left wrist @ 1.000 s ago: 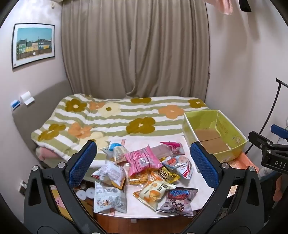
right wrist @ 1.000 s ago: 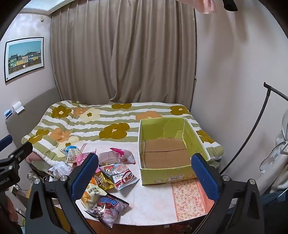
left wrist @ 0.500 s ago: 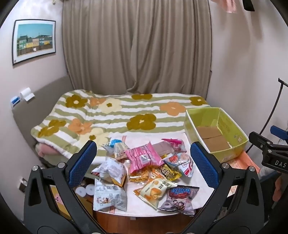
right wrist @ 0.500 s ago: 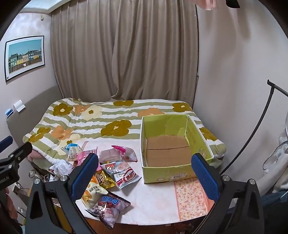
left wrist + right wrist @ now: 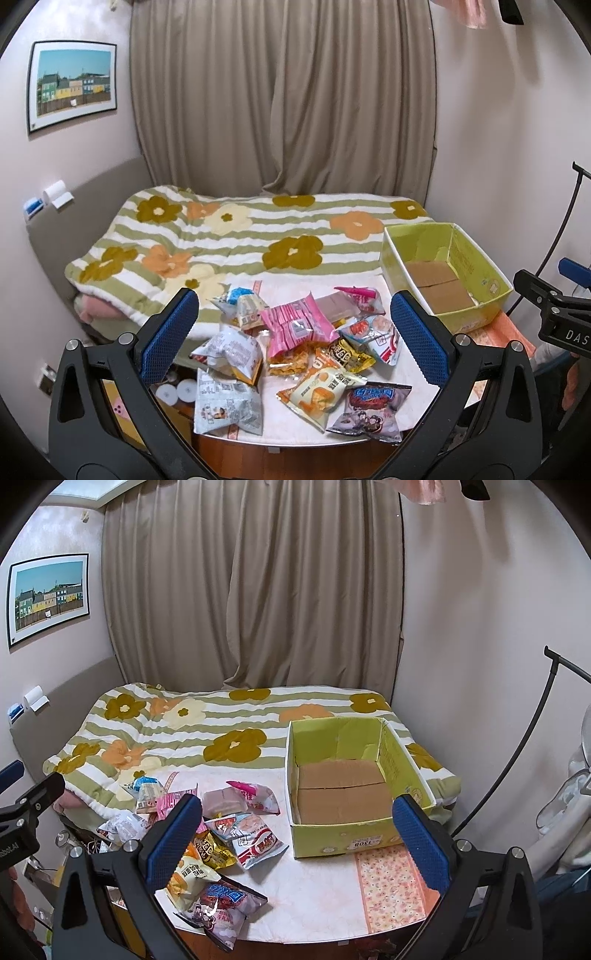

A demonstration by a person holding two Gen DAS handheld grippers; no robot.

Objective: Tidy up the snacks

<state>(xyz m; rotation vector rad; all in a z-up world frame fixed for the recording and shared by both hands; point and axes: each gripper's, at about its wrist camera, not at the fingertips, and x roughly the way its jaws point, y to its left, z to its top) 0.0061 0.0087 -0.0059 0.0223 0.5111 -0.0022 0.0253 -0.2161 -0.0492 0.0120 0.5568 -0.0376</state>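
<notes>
Bench [image 5: 406, 373], one, round with a pale top, carrying the snack lot and one box. Snack packets, about eleven counted in the left wrist view, heaped loosely and overlapping on the bench's 9 o'clock half: one pink striped packet [image 5: 295, 326] at the heap's centre; one blue-topped packet [image 5: 242, 302] at 11 o'clock of it; one brown wrapped bar [image 5: 336, 308] and one pink-and-white packet [image 5: 360, 297] at 1 o'clock; one red-and-white packet [image 5: 373, 334] at 3 o'clock; one yellow-and-black packet [image 5: 349, 356] and one orange crisp packet [image 5: 319, 395] at 5 o'clock; one dark cartoon packet [image 5: 373, 410] at the near rim; two white-grey packets [image 5: 231, 352] at 8 o'clock, with one pale blue packet [image 5: 225, 406] below them. An orange clear-wrapped item sits under the pink one; its count is uncertain. Box [image 5: 343, 779], one, green cardboard, open-topped, brown flaps showing on its floor, standing at the bench's 3 o'clock side, just beside the heap and apart from it. Floral runner [image 5: 395, 886], one, flat on the bench in front of the box. Bed [image 5: 221, 236], one, flowered striped cover, beyond the bench at 12 o'clock. Left gripper [image 5: 293, 332]: jaws spread wide, holding nothing, raised above the heap. Right gripper [image 5: 297, 840]: jaws spread wide, holding nothing, touching nothing, the box's near wall framed between its fingers.
</notes>
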